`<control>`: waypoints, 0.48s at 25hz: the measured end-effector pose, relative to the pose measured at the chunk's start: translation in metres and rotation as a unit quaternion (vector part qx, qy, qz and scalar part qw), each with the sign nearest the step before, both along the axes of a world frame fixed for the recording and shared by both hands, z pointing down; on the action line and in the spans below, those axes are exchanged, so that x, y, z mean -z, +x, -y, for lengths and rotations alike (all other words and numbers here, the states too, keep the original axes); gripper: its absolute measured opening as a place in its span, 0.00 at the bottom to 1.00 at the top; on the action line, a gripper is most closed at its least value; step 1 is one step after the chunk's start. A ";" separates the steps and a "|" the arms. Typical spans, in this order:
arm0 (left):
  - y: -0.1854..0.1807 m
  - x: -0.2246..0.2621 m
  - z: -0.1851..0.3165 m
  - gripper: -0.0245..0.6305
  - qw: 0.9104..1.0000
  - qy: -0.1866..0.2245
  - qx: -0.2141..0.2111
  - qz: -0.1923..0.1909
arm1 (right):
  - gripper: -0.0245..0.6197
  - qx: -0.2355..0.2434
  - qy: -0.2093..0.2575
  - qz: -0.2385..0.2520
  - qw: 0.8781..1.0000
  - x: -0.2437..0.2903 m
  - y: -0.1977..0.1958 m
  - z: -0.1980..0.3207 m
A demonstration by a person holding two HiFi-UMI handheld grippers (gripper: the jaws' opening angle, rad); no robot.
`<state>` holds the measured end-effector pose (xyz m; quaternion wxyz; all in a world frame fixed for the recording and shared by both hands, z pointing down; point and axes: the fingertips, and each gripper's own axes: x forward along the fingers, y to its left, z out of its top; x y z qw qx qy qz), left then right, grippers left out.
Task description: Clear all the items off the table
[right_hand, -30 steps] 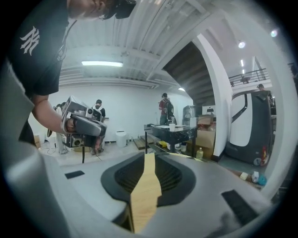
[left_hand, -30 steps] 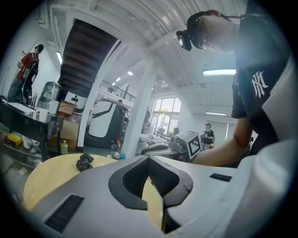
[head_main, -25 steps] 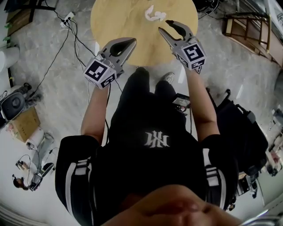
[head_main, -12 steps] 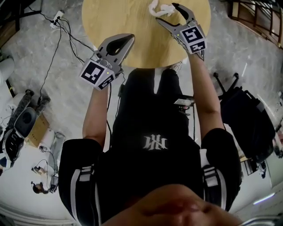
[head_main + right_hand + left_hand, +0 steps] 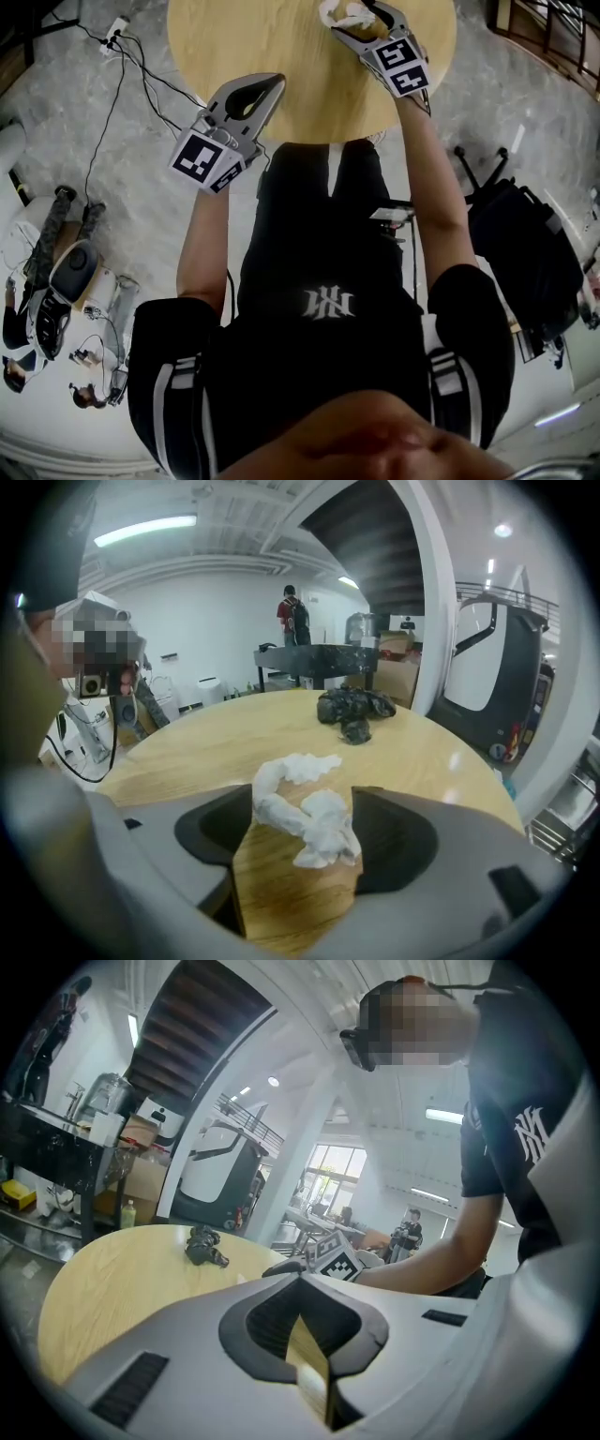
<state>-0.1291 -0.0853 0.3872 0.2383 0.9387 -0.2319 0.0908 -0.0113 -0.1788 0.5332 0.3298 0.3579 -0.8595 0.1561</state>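
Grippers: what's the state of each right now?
Left gripper: closed, empty.
Right gripper: jaws have just been opening, now open around the crumpled white tissue, not pressing it.

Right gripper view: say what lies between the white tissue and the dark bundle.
Only bare tabletop between white tissue and dark bundle, shown in the right gripper view.

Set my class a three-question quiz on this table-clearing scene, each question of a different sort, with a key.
1. True or false: the left gripper holds the white tissue.
2. Multiple choice: how many items show on the round table in the right gripper view? A one; B two; C four.
3. Fill in: the jaws of the right gripper stand ____ round the tissue.
Key: 1 false: its jaws are shut, empty. 2 B: the tissue and a black crumpled item. 3 apart: they have just been opening and do not press it.
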 end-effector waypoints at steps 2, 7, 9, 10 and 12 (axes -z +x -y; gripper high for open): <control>-0.002 0.000 0.001 0.06 1.000 -0.001 0.001 0.000 | 0.46 -0.001 0.000 -0.007 1.000 -0.002 0.000 0.002; 0.008 0.002 -0.014 0.06 1.000 0.002 0.000 0.000 | 0.24 0.005 0.001 -0.013 1.000 -0.002 0.009 -0.008; 0.014 0.005 -0.019 0.06 1.000 0.006 -0.001 -0.002 | 0.20 0.007 0.005 -0.009 1.000 0.003 0.012 -0.011; 0.017 0.008 -0.021 0.06 1.000 0.008 -0.002 -0.002 | 0.17 0.006 0.008 -0.006 1.000 0.007 0.013 -0.011; 0.025 0.015 -0.023 0.06 1.000 0.012 -0.004 -0.003 | 0.15 0.005 0.016 0.003 1.000 0.017 0.017 -0.012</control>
